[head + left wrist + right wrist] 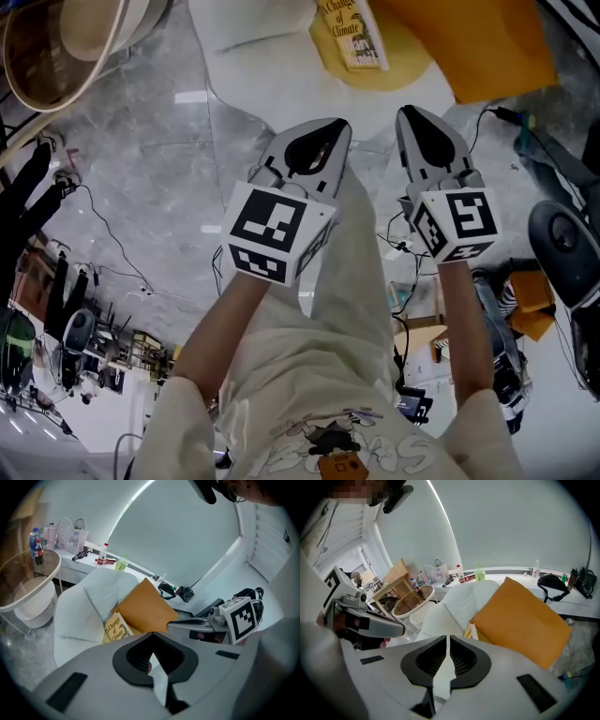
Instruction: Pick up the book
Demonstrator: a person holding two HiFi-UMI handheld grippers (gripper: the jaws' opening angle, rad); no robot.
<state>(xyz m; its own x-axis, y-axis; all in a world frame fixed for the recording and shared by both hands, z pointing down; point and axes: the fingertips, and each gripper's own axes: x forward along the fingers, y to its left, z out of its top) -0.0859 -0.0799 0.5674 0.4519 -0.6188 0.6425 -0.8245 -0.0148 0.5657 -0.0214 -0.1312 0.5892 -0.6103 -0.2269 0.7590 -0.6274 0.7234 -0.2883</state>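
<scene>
I hold my left forearm [225, 314] and right forearm [466, 319] stretched out side by side, with the left gripper [326, 129] and right gripper [414, 114] abreast, close but apart, both tilted forward and down. The left gripper's fingers [133, 660] meet tip to tip with nothing between them. The right gripper's fingers [429, 660] are also closed and empty, leaving only a thin slit.
</scene>
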